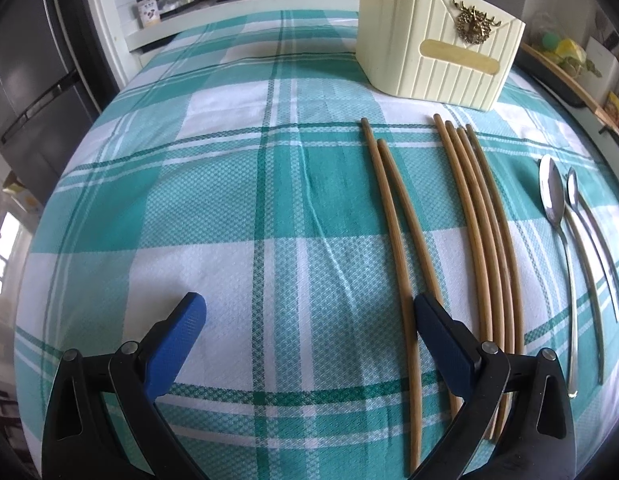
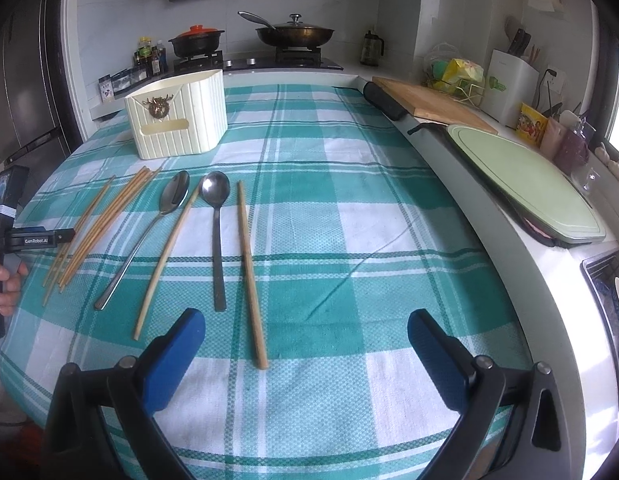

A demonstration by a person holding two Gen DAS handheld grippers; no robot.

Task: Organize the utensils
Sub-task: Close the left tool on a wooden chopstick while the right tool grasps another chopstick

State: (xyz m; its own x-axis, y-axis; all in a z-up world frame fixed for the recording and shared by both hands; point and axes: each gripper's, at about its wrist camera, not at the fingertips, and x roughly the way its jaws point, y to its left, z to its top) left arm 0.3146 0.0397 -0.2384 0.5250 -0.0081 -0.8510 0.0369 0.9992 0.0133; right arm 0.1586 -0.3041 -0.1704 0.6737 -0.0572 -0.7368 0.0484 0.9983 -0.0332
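Blue fingertips [image 2: 175, 356] of the right gripper [image 2: 305, 354] sit nearest, spread wide apart and holding nothing, low over the checked tablecloth [image 2: 389, 216]. Between them, toward 11 o'clock, lies a single chopstick [image 2: 251, 276], its near end just ahead of the left fingertip. Past it, running toward 10 o'clock, lie a dark-handled spoon [image 2: 217, 220], another chopstick [image 2: 165, 260] and a silver spoon [image 2: 149, 232], none touching the gripper. From 12 to 3 o'clock the cloth is bare up to the counter edge [image 2: 469, 208], which curves along the right.

The left gripper [image 1: 309, 332] is also spread wide and empty, hovering level above the cloth; from 9 to 12 o'clock the cloth is clear. A pair of chopsticks [image 1: 393, 236] runs beside and under its right finger, and a bundle of four [image 1: 485, 240] lies just right. The cream holder [image 1: 433, 48] stands at 1 o'clock, well apart from both grippers.
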